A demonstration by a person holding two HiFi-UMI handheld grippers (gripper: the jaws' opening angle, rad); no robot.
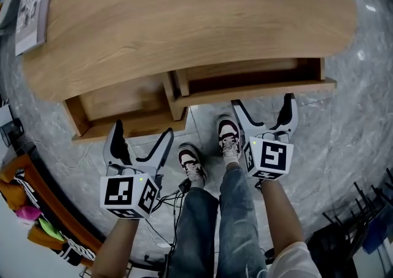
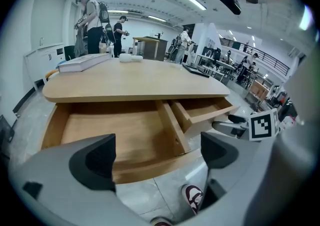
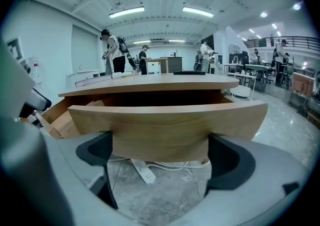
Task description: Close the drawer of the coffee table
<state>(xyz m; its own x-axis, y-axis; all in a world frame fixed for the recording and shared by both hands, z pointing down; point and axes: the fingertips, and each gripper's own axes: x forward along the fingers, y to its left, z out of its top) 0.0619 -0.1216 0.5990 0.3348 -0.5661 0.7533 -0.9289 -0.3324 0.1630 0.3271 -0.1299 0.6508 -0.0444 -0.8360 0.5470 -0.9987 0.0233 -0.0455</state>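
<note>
Wooden table (image 1: pixel 196 19), left drawer (image 1: pixel 120 102) and right drawer (image 1: pixel 264 89) out | I see right gripper (image 1: pixel 263 102) wide apart, empty, at right drawer's front (contact unclear) | left gripper (image 1: pixel 142 128) spread, empty.

Seen from above while standing, with left forearm (image 1: pixel 116 243) and right forearm (image 1: pixel 279 206) bare, stretched forward and down on either side of legs (image 1: pixel 206 227) in jeans. Holding the left tongs (image 1: pixel 142 129) nearer the body, jaws spread wide, gripping nothing. Holding the right tongs (image 1: pixel 263 102) further forward, jaws equally wide, clamped on nothing. Wearing what looks like a pale sleeve (image 1: pixel 295 259) at the right elbow, partly cut off.
</note>
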